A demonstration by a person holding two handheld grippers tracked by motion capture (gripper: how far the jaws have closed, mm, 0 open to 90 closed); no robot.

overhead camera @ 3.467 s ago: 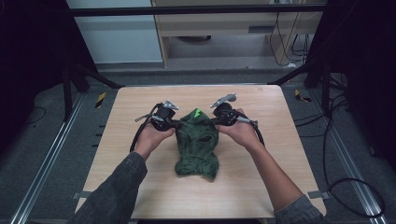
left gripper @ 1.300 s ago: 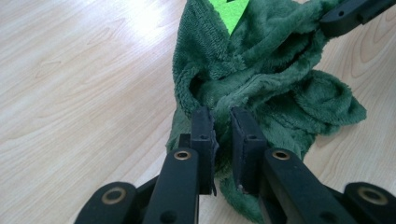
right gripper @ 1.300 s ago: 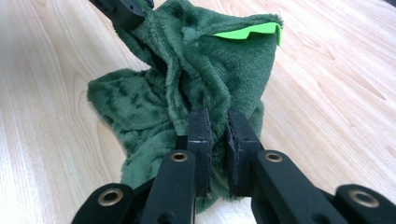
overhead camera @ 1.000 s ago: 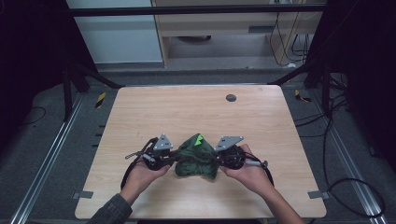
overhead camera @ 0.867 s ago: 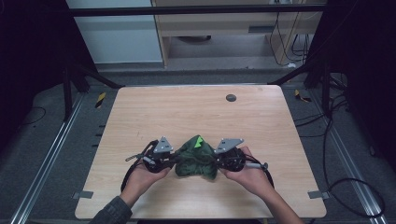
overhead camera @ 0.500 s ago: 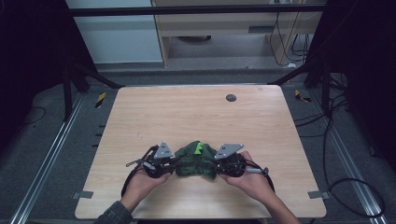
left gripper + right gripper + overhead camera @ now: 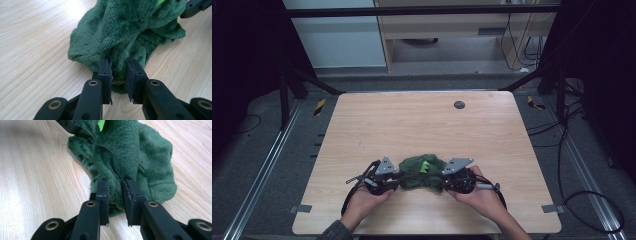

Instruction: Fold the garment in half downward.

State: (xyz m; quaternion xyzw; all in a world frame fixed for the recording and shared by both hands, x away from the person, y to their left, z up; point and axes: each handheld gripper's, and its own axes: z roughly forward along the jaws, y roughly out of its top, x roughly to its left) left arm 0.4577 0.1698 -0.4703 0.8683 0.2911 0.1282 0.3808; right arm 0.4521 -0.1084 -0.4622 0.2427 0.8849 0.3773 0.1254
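Note:
A dark green fleece cloth (image 7: 421, 171) with a bright green tag lies bunched near the table's front edge, between both grippers. My left gripper (image 7: 393, 180) pinches the cloth's left edge; in the left gripper view its jaws close on a fold of the green cloth (image 7: 130, 32) at the left gripper's tips (image 7: 118, 71). My right gripper (image 7: 447, 181) clamps the cloth's right edge, and the right gripper view has a ridge of the cloth (image 7: 125, 152) squeezed between the right gripper's tips (image 7: 115, 191). A hand holds each tool.
The wooden table (image 7: 412, 125) has a small dark round disc (image 7: 459, 104) near its far edge. Cables trail from both grippers toward the front edge. Black frame posts and grey floor surround the table.
Both grippers pulled the cloth from the table's far middle toward the front edge, folding it over. In the last second they moved slightly nearer, and the cloth bunched lower.

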